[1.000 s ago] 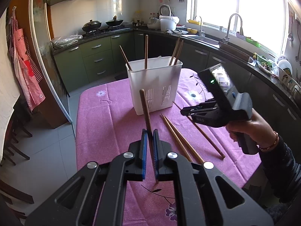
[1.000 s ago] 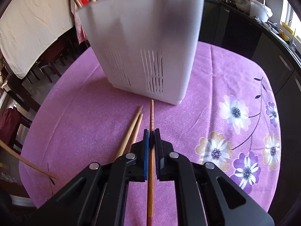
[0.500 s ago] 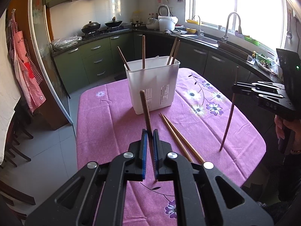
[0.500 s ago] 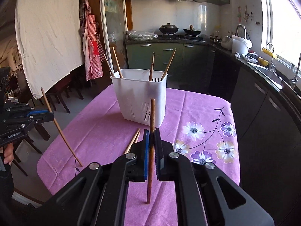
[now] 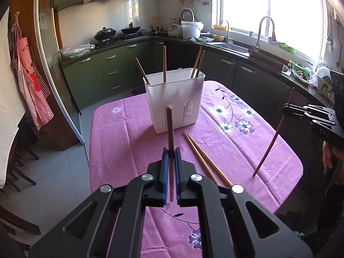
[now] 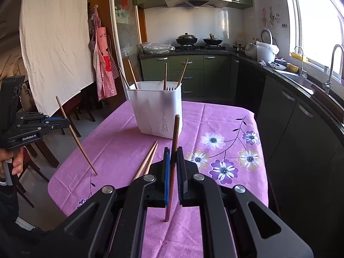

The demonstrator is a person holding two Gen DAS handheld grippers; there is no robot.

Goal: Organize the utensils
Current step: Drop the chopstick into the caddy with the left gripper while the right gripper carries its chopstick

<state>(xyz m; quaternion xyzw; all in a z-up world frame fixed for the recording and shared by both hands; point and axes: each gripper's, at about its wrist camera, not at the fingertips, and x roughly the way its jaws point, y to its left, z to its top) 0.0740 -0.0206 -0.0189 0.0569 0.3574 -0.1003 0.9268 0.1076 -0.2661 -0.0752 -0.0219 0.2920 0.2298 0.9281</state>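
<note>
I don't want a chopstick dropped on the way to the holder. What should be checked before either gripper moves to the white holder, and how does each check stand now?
1. Left gripper shut on its chopstick: ok.
2. Right gripper shut on its chopstick: ok.
3. Both held chopsticks roughly upright for insertion: ok.
4. White holder upright on the tablecloth: ok.
5. Free room among the chopsticks already in the holder: cannot tell.
6. Loose pair lying clear of the holder: ok.
</note>
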